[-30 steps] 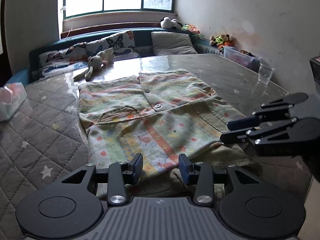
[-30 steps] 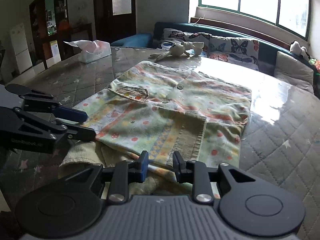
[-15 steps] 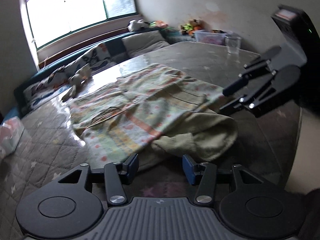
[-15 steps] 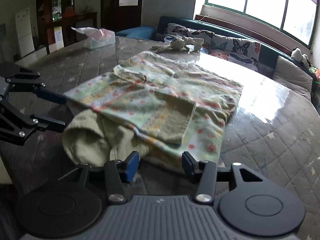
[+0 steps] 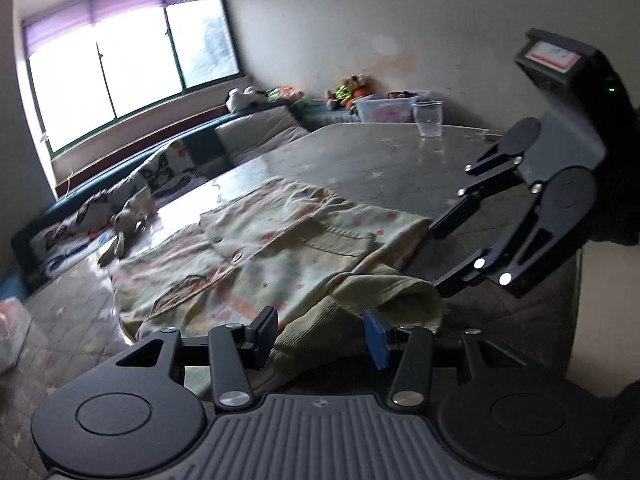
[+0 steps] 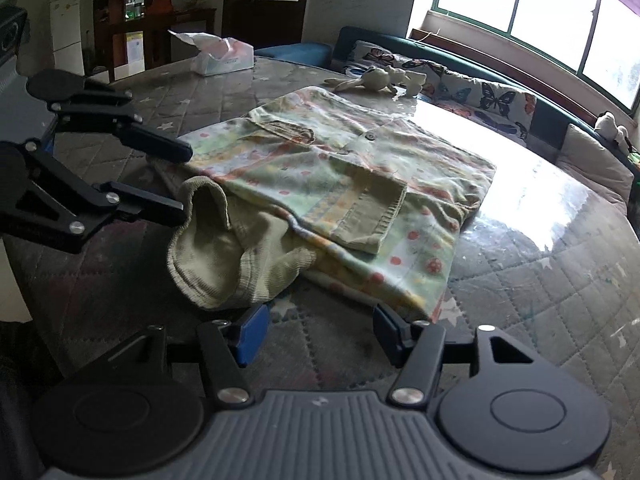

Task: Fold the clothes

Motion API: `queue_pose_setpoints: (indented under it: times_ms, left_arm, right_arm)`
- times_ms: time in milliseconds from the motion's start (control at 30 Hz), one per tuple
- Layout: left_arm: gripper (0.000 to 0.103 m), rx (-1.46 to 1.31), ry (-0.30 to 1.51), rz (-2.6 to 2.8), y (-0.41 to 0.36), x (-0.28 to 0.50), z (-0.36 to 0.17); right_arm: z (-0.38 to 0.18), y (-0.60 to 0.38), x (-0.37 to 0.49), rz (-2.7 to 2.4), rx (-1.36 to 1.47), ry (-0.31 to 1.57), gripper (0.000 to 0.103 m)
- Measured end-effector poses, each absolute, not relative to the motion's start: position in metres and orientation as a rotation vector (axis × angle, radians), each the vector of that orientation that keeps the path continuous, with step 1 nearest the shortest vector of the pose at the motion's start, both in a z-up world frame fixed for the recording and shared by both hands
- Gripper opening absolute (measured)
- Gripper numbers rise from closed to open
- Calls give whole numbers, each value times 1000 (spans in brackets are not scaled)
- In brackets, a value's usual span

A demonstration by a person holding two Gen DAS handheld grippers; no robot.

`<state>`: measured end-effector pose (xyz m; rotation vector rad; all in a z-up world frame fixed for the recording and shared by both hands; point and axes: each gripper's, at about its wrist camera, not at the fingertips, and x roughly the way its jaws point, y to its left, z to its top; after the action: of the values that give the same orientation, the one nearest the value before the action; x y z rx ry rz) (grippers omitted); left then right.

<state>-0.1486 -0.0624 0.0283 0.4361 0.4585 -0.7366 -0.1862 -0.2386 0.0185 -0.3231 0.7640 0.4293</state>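
Note:
A pastel patterned child's shirt (image 6: 340, 168) (image 5: 280, 248) lies folded on the quilted table cover (image 6: 540, 280). An olive ribbed sleeve (image 6: 212, 256) (image 5: 360, 300) bulges out loose at its near corner. My left gripper (image 5: 320, 338) (image 6: 184, 182) is open, with the sleeve's cuff lying slack between its fingers and the pads not pressing on it. My right gripper (image 6: 320, 332) (image 5: 438, 258) has its jaws opening. Only bare cover lies between its fingers, just short of the shirt's front edge.
A tissue box (image 6: 222, 56) and a plush rabbit (image 6: 372, 80) sit at the table's far side. A clear plastic cup (image 5: 428, 120) stands near the far right corner. A bench with butterfly cushions (image 6: 492, 96) runs under the window. The table's near edge is close behind both grippers.
Both grippers have drawn back off the shirt's near hem and stand wider. The right one let the hem go. The ribbed sleeve now lies uncovered, and the left view has rolled.

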Motion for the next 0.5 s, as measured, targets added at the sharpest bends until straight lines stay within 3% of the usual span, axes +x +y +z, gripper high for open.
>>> queue_pose_setpoints:
  times_ms: [267, 500]
  left_arm:
    - [52, 501, 442, -789, -65, -157, 21]
    - [69, 528, 426, -795, -64, -161, 18]
  right_arm:
    - [19, -232, -186, 448, -306, 739, 60]
    - [31, -226, -173, 460, -254, 698, 61]
